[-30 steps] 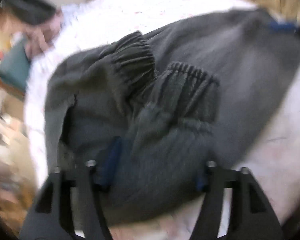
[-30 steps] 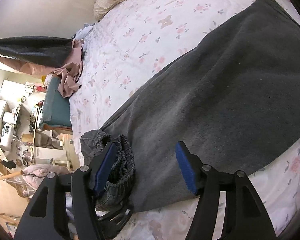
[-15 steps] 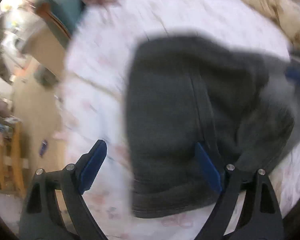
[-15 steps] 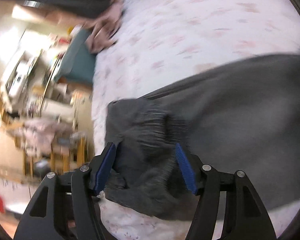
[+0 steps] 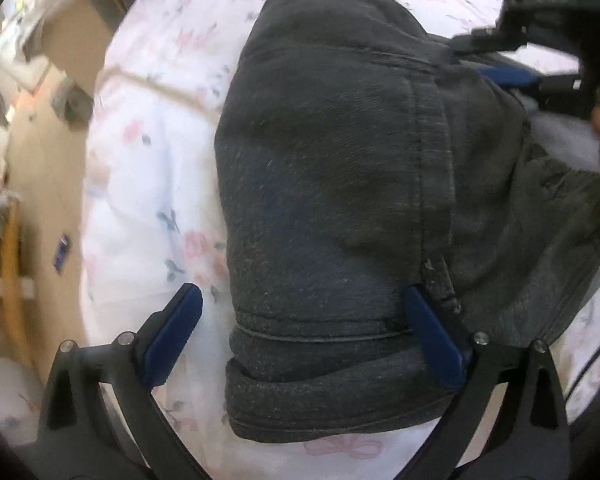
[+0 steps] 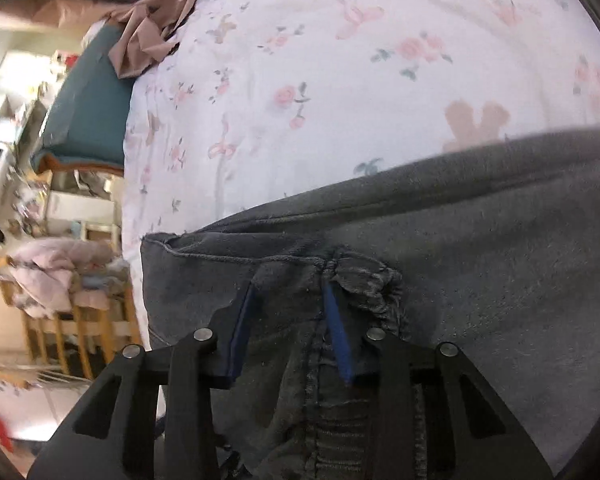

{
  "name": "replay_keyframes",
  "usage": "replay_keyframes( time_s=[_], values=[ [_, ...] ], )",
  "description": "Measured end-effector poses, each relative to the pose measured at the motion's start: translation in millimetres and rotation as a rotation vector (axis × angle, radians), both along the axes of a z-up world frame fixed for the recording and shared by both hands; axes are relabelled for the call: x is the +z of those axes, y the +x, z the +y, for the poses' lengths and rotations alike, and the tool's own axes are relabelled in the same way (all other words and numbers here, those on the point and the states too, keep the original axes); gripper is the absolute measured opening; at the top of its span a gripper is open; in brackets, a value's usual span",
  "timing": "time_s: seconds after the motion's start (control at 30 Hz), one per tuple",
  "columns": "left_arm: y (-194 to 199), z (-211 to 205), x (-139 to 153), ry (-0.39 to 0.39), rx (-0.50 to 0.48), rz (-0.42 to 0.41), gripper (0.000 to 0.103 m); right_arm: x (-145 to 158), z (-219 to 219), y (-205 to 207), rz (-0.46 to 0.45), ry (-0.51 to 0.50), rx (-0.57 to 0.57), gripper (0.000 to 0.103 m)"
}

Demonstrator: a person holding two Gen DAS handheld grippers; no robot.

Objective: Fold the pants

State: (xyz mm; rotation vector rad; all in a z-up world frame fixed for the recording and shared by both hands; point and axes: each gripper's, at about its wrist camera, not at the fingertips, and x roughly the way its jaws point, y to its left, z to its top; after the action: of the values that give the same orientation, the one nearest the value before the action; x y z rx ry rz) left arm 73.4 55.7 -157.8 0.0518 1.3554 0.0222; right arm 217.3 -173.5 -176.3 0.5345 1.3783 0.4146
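Dark grey pants (image 5: 332, 184) lie folded in layers on a floral bedsheet (image 5: 148, 184). My left gripper (image 5: 300, 320) is open, its jaws astride the folded hem edge, the right pad (image 5: 432, 336) touching the cloth. In the right wrist view the pants (image 6: 480, 248) fill the lower right. My right gripper (image 6: 288, 320) is partly closed around a bunched fold near the elastic waistband (image 6: 372, 280), with cloth between the pads. The right gripper also shows in the left wrist view (image 5: 520, 64) at the top right, on the pants' far side.
The bed edge drops off at the left to the floor (image 5: 40, 184). A teal cushion (image 6: 88, 116) and a pinkish-brown garment (image 6: 148, 36) lie at the bed's far left corner. A wooden rack with laundry (image 6: 56, 292) stands beside the bed.
Both grippers swung over the pants. The left one moved from the cuffs to the folded hem edge and opened wide. The right one narrowed around the bunched waistband cloth.
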Motion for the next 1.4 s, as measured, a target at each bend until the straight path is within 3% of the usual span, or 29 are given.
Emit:
replay_keyframes(
  time_s=[0.13,0.27,0.37,0.43,0.53,0.63,0.7,0.73,0.83,0.93,1.0,1.13,1.23,1.3,1.4],
  values=[
    [-2,-7,6,0.023,0.001,-0.007,0.1,45,-5,-29,-0.091,-0.066,0.074,0.039],
    [3,-11,6,0.033,0.014,-0.007,0.099,69,-9,-79,-0.09,-0.065,0.148,0.039],
    [-1,-28,7,0.06,0.004,-0.015,0.099,52,-9,-107,-0.034,-0.117,0.185,0.039],
    [-1,-32,12,0.058,0.002,-0.018,0.099,27,-10,-117,0.007,-0.208,0.19,0.039],
    [-3,-35,14,0.049,-0.005,-0.023,0.099,4,-19,-122,0.022,-0.227,0.163,0.036],
    [-8,-38,27,0.058,-0.009,-0.06,0.099,17,-25,-122,0.013,-0.196,0.151,0.037],
    [-12,-39,45,0.034,-0.006,-0.124,0.099,36,-44,-124,-0.016,-0.104,0.105,0.039],
    [-15,-42,52,0.031,-0.009,-0.158,0.099,46,-59,-127,-0.039,-0.064,0.06,0.04],
    [-17,-56,70,0.021,-0.029,-0.251,0.099,71,-123,-142,-0.105,-0.006,-0.156,0.058],
    [-9,-73,67,-0.013,-0.044,-0.252,0.099,73,-195,-165,-0.099,0.03,-0.389,0.068],
    [-4,-84,58,0.006,-0.065,-0.23,0.099,68,-249,-187,-0.081,0.042,-0.588,0.073],
    [-3,-86,28,-0.002,-0.051,-0.099,0.099,50,-343,-225,0.0,-0.012,-0.902,0.074],
    [-5,-79,21,-0.018,-0.009,-0.1,0.099,32,-390,-243,0.071,-0.085,-1.097,0.074],
    [-5,-81,20,0.006,-0.029,-0.104,0.1,20,-401,-243,0.109,-0.1,-1.141,0.074],
    [-5,-83,20,0.014,-0.032,-0.106,0.1,18,-417,-231,0.068,-0.133,-1.22,0.076]
  ],
)
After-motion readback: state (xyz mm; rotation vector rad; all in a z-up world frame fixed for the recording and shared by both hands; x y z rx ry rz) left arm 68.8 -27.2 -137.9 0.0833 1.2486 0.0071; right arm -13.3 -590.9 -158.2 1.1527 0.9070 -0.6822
